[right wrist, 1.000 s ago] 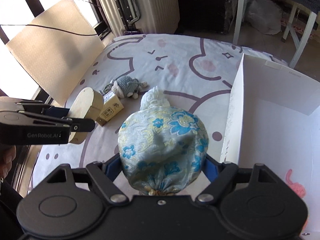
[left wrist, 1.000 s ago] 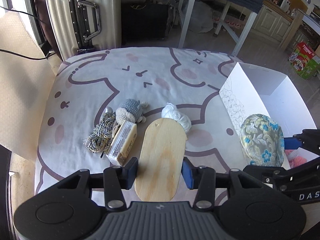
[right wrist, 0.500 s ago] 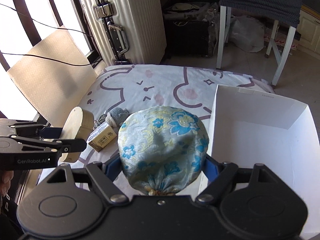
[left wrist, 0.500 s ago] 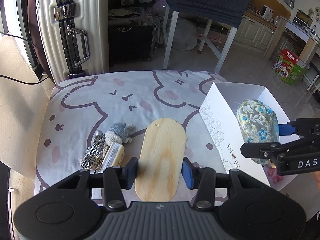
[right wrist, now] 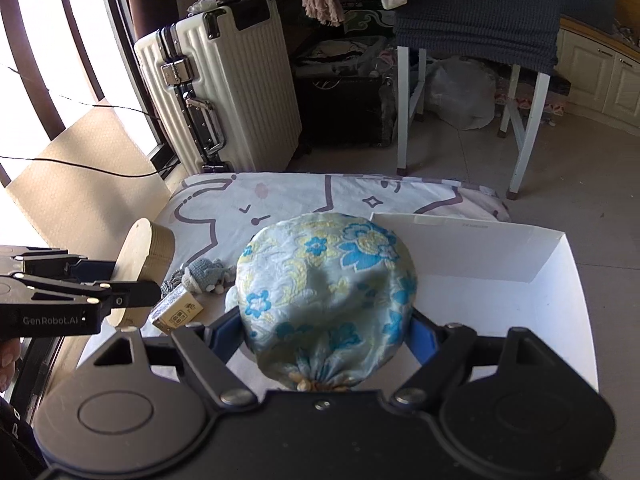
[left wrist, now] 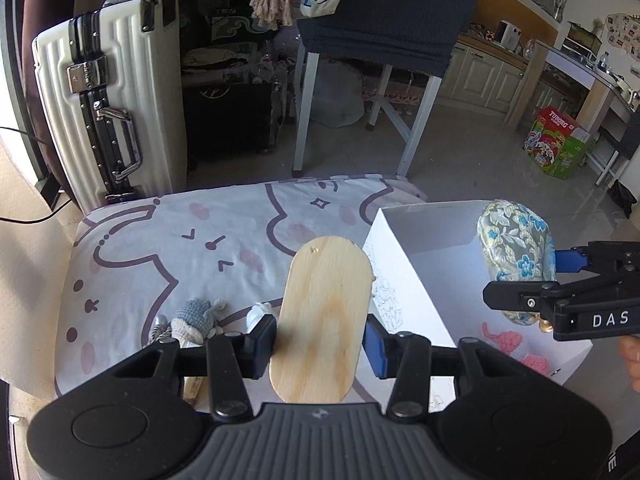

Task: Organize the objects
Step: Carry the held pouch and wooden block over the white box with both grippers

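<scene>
My left gripper (left wrist: 320,342) is shut on an oval wooden box (left wrist: 324,316) and holds it above the cushion, beside the white box's (left wrist: 404,216) left wall. My right gripper (right wrist: 326,332) is shut on a blue floral cloth pouch (right wrist: 326,280), held above the white box (right wrist: 560,280); the pouch shows in the left wrist view (left wrist: 516,248) too. The wooden box also appears at the left of the right wrist view (right wrist: 140,272). A grey knitted toy (left wrist: 194,316), a small yellow carton (right wrist: 178,312) and a twisted cord (right wrist: 172,282) lie on the cushion. Pink knitted items (left wrist: 508,344) lie inside the box.
The cat-print cushion (left wrist: 200,240) bears the objects. A white suitcase (left wrist: 100,92) stands behind it at the left, a cardboard sheet (right wrist: 72,184) at the left edge, and a white-legged table with a dark cloth (left wrist: 392,20) behind. A white plastic wad (left wrist: 258,312) lies by the toy.
Both grippers have risen and pulled back with their loads. The pouch moved right, from beside the white box to above it. The wooden box moved toward the box's left wall.
</scene>
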The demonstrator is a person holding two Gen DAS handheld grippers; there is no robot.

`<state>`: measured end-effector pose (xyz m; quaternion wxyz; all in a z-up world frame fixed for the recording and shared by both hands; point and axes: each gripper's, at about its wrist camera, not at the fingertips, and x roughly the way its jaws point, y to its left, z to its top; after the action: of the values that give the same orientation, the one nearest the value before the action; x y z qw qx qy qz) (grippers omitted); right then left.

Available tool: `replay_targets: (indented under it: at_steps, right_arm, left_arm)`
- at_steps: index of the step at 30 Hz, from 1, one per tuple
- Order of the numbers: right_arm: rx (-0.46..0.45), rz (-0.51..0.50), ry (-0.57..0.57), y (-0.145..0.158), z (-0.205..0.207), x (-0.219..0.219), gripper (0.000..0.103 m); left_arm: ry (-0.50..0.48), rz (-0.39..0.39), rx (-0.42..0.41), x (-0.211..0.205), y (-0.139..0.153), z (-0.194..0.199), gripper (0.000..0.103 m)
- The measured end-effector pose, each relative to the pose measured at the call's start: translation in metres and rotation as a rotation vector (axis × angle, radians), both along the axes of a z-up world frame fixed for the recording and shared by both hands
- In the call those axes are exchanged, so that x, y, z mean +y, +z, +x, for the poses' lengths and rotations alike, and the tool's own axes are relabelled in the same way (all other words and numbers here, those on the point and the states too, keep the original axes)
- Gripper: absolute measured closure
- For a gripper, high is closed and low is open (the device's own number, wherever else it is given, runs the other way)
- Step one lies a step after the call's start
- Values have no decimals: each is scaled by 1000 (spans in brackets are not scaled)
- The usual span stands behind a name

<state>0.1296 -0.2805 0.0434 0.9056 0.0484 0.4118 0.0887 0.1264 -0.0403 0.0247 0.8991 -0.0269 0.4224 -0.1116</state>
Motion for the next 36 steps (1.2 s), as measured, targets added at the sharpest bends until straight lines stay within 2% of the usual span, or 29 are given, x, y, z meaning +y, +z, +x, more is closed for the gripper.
replay_targets:
  at_steps: [7, 12, 17, 24, 27, 36]
  right_arm:
    - [-10, 2, -66, 5, 7, -45, 20]
    - [10, 16, -121, -4, 16, -73, 20]
    - [72, 23, -164, -29, 21, -99, 20]
    - [182, 47, -239, -84, 32, -128, 20]
    - [212, 20, -261, -103, 39, -138, 20]
    - [243, -67, -210, -131, 53, -154, 20]
  left_arm:
    - [-78, -6, -25, -51, 11, 17, 56]
    - [-122, -14, -33, -86, 13, 27, 56]
    - [-147, -17, -11, -115, 4, 36, 56]
    - [-187, 24, 37, -154, -17, 43, 56]
    - [-201, 38, 61, -167, -28, 46, 56]
    - [-209, 55, 145, -197, -64, 65, 56]
